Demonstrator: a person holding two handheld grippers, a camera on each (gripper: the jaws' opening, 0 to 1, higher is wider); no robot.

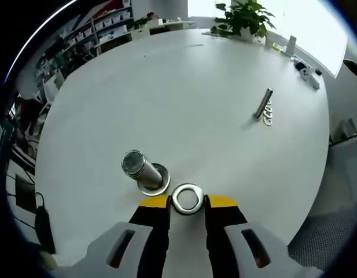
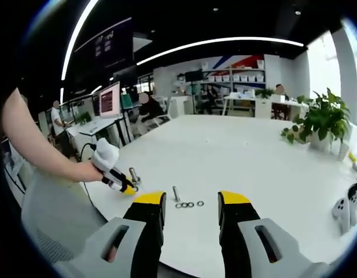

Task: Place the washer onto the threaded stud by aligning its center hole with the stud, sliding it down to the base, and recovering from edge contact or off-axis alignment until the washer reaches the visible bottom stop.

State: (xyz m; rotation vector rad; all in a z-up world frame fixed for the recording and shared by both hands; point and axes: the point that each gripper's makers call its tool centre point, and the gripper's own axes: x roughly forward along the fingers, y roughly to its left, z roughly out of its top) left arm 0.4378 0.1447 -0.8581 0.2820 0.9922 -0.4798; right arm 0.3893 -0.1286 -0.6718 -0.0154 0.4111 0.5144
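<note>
Left gripper (image 1: 187,204) grips washer (image 1: 187,198) | white table (image 1: 184,87) | office shelves (image 1: 106,23)

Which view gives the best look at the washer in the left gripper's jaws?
The left gripper view: the washer sits large between the left gripper jaws, its center hole plain, beside the threaded stud. In the right gripper view that gripper is far off, its washer too small to make out.

Left gripper view looks steeply down, close over the table (image 1: 184,75); right gripper view faces level across it from farther back.
</note>
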